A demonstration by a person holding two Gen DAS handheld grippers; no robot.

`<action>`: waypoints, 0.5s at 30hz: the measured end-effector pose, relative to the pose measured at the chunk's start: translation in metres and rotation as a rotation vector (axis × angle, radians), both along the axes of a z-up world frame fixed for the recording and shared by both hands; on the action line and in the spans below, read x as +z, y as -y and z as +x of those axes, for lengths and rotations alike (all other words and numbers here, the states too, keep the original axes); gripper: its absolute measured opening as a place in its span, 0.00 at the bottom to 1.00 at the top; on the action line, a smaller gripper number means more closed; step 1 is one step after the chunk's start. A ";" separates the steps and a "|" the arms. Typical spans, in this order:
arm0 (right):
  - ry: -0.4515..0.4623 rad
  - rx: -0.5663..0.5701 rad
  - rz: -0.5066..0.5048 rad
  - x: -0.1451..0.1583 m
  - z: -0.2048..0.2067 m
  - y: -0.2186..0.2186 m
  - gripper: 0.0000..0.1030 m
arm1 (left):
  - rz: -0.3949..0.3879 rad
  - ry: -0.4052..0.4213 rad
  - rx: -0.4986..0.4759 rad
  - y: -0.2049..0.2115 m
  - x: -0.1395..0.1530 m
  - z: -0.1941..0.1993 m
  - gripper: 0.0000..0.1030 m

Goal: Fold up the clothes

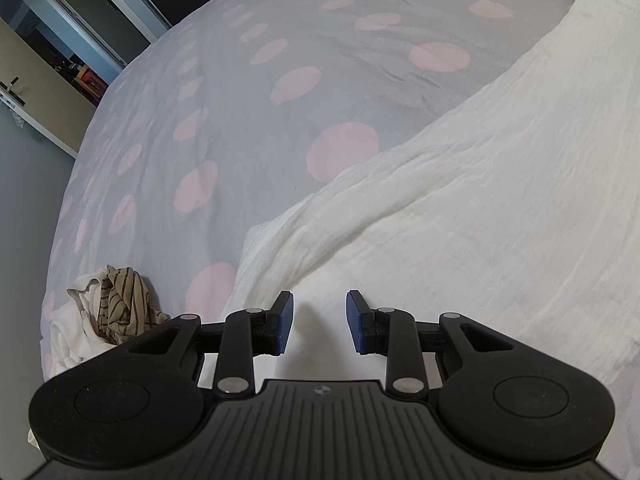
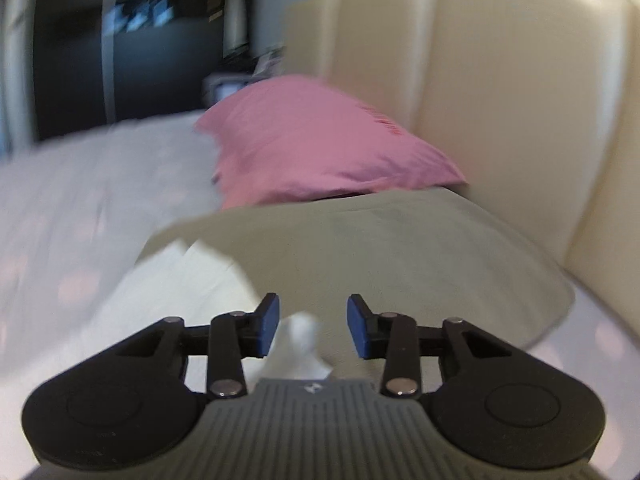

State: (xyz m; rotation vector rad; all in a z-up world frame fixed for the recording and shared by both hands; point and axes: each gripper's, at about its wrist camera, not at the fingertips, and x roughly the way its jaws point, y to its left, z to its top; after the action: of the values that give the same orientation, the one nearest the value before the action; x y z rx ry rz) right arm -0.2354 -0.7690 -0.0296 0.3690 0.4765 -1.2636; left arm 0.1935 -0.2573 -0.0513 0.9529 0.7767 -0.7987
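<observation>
The left gripper point(image 1: 319, 322) hangs over a white garment point(image 1: 460, 208) spread on the bed, its blue pads point(image 1: 285, 322) set wide apart with only cloth showing between them; the fabric runs forward and to the right from the fingertips, one rumpled edge folding back just ahead of them. The right gripper point(image 2: 313, 326) is likewise spread wide, and a small peak of the same white garment point(image 2: 302, 340) rises in the gap between its fingers, though the view is too blurred to tell whether the pads touch it. To the left of the left gripper, a crumpled heap of striped tan and white clothes point(image 1: 110, 312) sits on the grey bedspread with pink dots point(image 1: 248, 92), apart from the white piece. Ahead of the right gripper lies a grey-green pillow point(image 2: 380, 248), a pink pillow point(image 2: 316, 148) behind it, and the cream padded headboard point(image 2: 500, 92) beyond. The white garment is crinkled in texture, with long soft creases.
</observation>
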 end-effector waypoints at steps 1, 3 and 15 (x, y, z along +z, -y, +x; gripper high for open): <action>0.018 -0.024 0.012 -0.002 -0.007 0.003 0.39 | 0.002 0.000 0.001 0.000 -0.001 0.000 0.26; 0.055 -0.071 0.036 -0.005 -0.021 0.008 0.38 | 0.003 0.000 0.001 0.001 -0.001 0.000 0.26; 0.224 0.008 0.246 -0.042 -0.030 0.019 0.43 | 0.018 0.008 -0.010 0.004 -0.005 -0.002 0.26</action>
State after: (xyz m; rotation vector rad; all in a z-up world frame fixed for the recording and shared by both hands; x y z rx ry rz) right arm -0.2657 -0.7881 -0.0718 0.7079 0.4411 -1.1420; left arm 0.1910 -0.2610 -0.0559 0.9763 0.7740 -0.7979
